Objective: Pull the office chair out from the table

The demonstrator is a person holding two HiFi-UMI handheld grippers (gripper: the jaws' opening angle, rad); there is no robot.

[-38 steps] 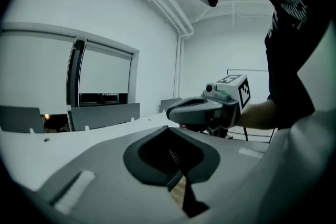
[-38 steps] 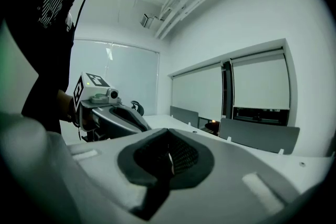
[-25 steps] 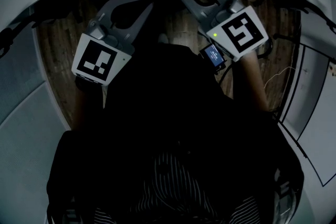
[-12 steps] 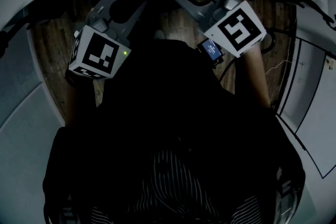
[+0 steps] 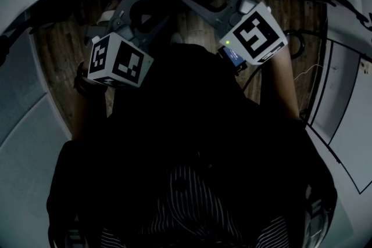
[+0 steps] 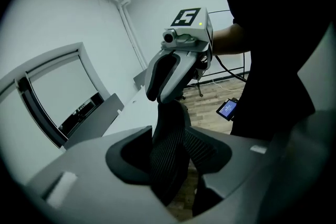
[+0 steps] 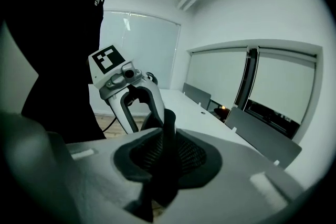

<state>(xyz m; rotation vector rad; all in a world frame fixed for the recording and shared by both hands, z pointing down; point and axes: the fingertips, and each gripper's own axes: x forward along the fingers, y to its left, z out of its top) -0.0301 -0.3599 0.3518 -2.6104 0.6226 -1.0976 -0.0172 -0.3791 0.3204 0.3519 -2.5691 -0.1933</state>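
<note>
Both tools straddle the top edge of the office chair (image 6: pixel 169 136), which stands at the near long edge of the white table (image 7: pixel 191 106). The left gripper (image 6: pixel 170 155) has its jaws part open, having just been opening, with the chair's mesh back between them; I see no pad pressing on it. The right gripper (image 7: pixel 168 157) shows a narrower gap, also just opened, around the thin rim. Wood floor (image 6: pixel 212 96) lies open on the person's side. Grey chair backs (image 7: pixel 262 139) line the table's far edge.
</note>
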